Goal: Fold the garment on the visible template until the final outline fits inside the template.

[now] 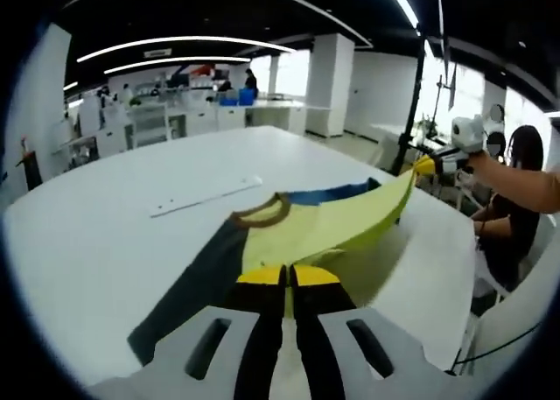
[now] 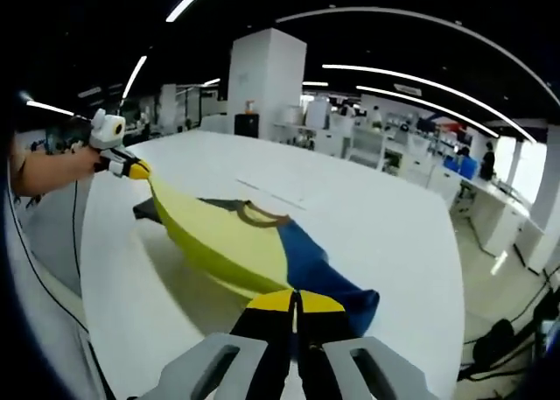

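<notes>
Garment (image 1: 289, 229), yellow, navy and dark grey with a brown collar, lies on white table (image 1: 105, 234), its yellow edge lifted taut. Left gripper (image 1: 287, 277) and right gripper (image 2: 296, 302) each pinch that edge, jaws closed on cloth.

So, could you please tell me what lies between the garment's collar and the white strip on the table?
In the left gripper view, only bare white table lies between the garment's brown collar and the white strip.
</notes>
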`<state>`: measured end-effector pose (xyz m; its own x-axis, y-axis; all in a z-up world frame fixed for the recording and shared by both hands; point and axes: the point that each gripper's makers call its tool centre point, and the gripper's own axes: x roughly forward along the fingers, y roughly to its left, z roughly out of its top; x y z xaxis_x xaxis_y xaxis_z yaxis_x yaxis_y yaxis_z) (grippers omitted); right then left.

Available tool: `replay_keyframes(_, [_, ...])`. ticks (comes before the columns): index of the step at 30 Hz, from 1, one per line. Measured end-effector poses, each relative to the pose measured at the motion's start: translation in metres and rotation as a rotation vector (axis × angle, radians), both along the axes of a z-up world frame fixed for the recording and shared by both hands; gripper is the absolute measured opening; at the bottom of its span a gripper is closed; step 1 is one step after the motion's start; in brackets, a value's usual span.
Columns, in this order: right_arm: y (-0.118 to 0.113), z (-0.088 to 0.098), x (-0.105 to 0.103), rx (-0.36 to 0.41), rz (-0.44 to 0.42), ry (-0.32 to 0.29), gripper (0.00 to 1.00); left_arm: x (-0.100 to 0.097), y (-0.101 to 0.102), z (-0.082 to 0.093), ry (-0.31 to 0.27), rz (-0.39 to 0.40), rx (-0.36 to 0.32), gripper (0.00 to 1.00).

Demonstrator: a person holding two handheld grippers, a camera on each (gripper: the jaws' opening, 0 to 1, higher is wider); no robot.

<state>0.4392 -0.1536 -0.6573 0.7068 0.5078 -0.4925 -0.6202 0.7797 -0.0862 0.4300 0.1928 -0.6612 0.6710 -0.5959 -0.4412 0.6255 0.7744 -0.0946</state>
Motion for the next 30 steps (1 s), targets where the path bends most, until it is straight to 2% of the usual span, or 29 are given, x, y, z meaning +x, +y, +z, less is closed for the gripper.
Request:
replay_keyframes(5, [0.001,0.011,-0.014,-0.008,0.025,-0.009,0.0,-0.014,0.001,0.005,-0.006,-0.016,-0.004,0.0])
replay_keyframes(7, [0.002,0.012,-0.02,-0.031,0.042,-0.016,0.0,-0.02,0.001,0.006,-0.002,-0.024,0.001,0.0])
replay_keyframes(11, [0.006,0.015,-0.032,-0.029,0.06,-0.015,0.0,-0.026,0.002,0.007,0.003,-0.026,-0.003,0.0])
replay_keyframes(30, [0.01,0.009,-0.084,0.002,0.093,0.045,0.0,-0.076,-0.001,-0.004,0.035,-0.093,0.05,0.0])
